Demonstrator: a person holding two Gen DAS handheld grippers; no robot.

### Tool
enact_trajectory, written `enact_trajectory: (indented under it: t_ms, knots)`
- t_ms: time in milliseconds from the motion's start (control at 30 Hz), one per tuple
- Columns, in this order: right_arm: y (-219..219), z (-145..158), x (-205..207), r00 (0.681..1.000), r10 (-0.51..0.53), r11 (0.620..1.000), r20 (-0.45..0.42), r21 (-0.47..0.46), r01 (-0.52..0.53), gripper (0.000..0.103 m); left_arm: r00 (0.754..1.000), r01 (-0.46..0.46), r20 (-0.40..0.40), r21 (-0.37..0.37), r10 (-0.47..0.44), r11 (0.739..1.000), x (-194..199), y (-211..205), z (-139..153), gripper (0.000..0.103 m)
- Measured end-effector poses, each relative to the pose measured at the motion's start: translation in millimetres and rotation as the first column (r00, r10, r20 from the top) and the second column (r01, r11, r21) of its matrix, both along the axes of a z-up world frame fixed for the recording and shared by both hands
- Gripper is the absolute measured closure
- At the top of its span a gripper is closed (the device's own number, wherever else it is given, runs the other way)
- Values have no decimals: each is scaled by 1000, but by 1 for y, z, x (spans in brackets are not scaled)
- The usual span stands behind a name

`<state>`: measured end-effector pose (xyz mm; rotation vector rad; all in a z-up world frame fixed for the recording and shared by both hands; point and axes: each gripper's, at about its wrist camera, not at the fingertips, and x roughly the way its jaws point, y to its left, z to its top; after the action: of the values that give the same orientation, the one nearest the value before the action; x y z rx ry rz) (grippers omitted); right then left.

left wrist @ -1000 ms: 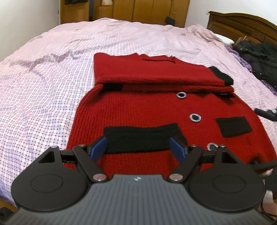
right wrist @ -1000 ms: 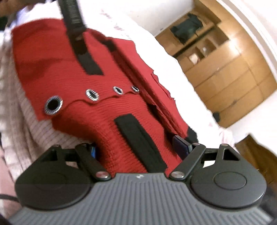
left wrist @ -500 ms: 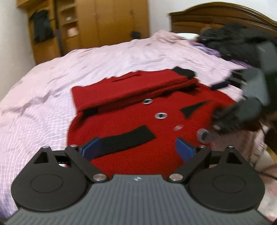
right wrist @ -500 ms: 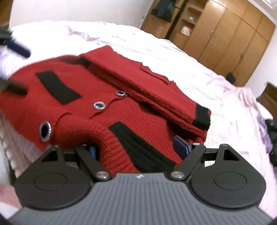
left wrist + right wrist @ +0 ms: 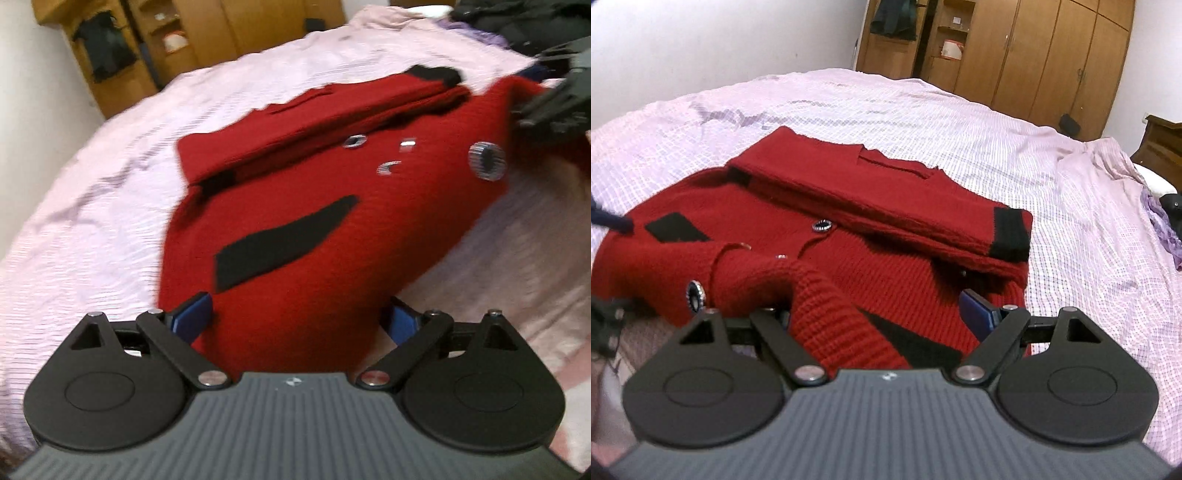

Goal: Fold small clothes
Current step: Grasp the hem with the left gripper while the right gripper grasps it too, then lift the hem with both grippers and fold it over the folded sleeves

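Note:
A small red knitted cardigan (image 5: 332, 206) with black pocket strips and round buttons lies on the bed; its sleeves are folded across the far part. My left gripper (image 5: 295, 317) holds the near left hem corner between its blue pads and lifts it. My right gripper (image 5: 882, 310) holds the near right hem corner, with the knit bunched up between the fingers (image 5: 979, 310). The right gripper also shows at the right edge of the left wrist view (image 5: 554, 99). In the right wrist view the cardigan (image 5: 886, 236) has its near hem raised off the sheet.
The bed has a pink checked sheet (image 5: 960, 118). Wooden wardrobes (image 5: 1034, 51) stand behind it. Dark clothes (image 5: 517, 18) and a purple cloth (image 5: 1163, 229) lie at the head of the bed near the wooden headboard (image 5: 1163, 147).
Both grippers have lifted the cardigan's near hem off the bed and carried it up and forward; the views swung and the hem now hangs raised between them.

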<state>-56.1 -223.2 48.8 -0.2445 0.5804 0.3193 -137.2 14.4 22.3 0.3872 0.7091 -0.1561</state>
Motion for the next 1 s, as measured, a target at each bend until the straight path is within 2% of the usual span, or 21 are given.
enact_trajectory:
  t_ms: [100,200,233,267,300,333,367,400,500,567,700,833,933,1000]
  knots:
    - [0,-7,-11,1000,6,999,22,-41,-5,20,999,-29,31,-18,29,999,4,8,0,11]
    - [-1,-14,-26,1000,-4,995,30,-97,7,21,999,-33,31,-49,34,998,9,11,0,22]
    - [-2,-18,-31,999,-8,993,32,-115,12,25,999,-29,29,-59,31,998,10,11,-1,29]
    - [-4,-21,-36,1000,-14,991,28,-131,18,32,999,-22,22,-74,23,997,11,12,-1,41]
    - [-6,-24,-40,999,-25,990,20,-140,27,39,1000,-19,18,-86,21,996,13,11,1,45]
    - [-10,-26,-44,999,-39,990,13,-138,41,47,999,-20,23,-95,22,995,17,13,2,59]
    - [-14,-27,-47,999,-52,991,4,-127,52,73,999,-12,29,-107,16,994,16,13,4,72]
    - [-18,-28,-47,998,-66,992,-8,-106,64,89,999,-10,31,-118,13,993,17,14,6,74]
    - [-25,-21,-44,996,-87,995,-4,-47,87,91,1000,-15,12,-145,17,989,22,13,19,84]
    - [-23,-9,-41,995,-83,995,56,-57,86,91,1000,-14,11,-155,15,988,31,12,32,86]
    - [-26,13,-19,985,-76,995,153,-48,84,91,996,-5,83,-171,20,985,60,10,62,87]
    - [-28,24,22,977,-97,993,190,-42,107,91,992,11,125,-179,11,984,100,5,86,87]
    - [-29,32,52,970,-119,991,211,-39,130,91,988,21,157,-163,5,986,132,2,93,87]
    - [-31,37,72,968,-131,989,213,-32,141,91,988,13,152,-186,16,982,160,3,96,87]
